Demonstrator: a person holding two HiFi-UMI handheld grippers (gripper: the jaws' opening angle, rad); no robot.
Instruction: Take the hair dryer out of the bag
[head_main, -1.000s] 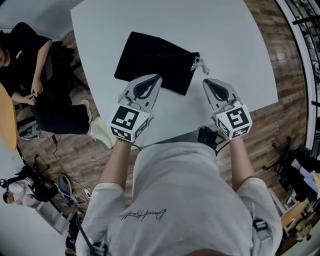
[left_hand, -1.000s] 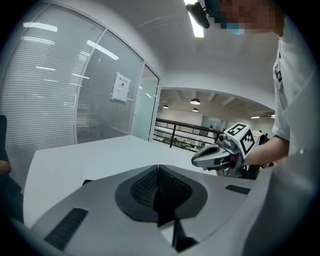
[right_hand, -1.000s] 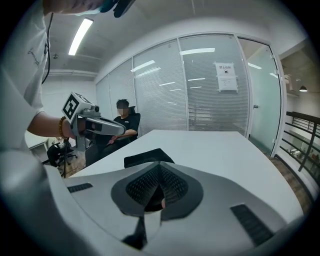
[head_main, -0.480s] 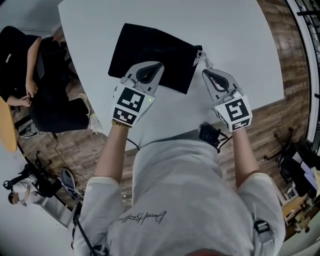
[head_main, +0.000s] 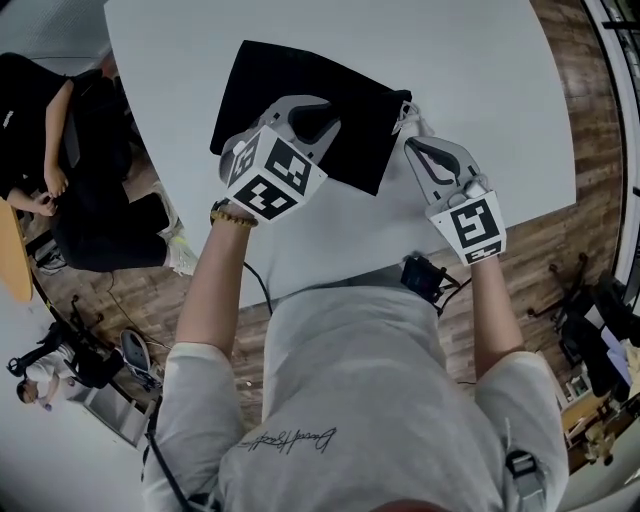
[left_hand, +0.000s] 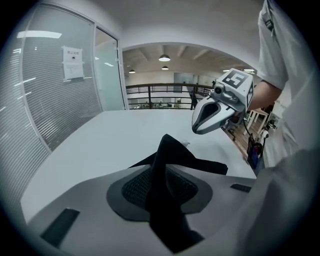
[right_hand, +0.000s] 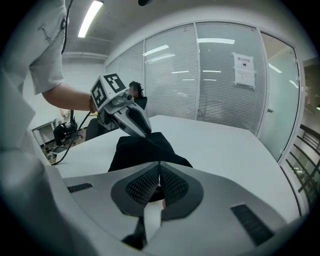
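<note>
A flat black cloth bag (head_main: 300, 95) lies on the white table (head_main: 480, 80); no hair dryer shows. My left gripper (head_main: 318, 118) is tipped down onto the bag's near part. Its jaws have just been opening, and a raised fold of the bag (left_hand: 167, 150) stands between them in the left gripper view, where that gripper (left_hand: 159, 175) looks open. My right gripper (head_main: 415, 148) is shut on nothing beside the bag's right corner, close to the pale drawstring (head_main: 408, 118). The right gripper view shows its jaws (right_hand: 159, 172) together, the bag (right_hand: 142, 147) just ahead and the left gripper (right_hand: 137, 122) above it.
The table's near edge runs just below both grippers. A seated person in black (head_main: 50, 150) is at the left, off the table. A black device (head_main: 425, 278) hangs at my waist. Glass walls (right_hand: 220, 80) stand beyond the table.
The left gripper has come forward and down onto the bag, rolled over, and its jaws have parted. The right gripper has sunk a little toward the bag's corner, still shut.
</note>
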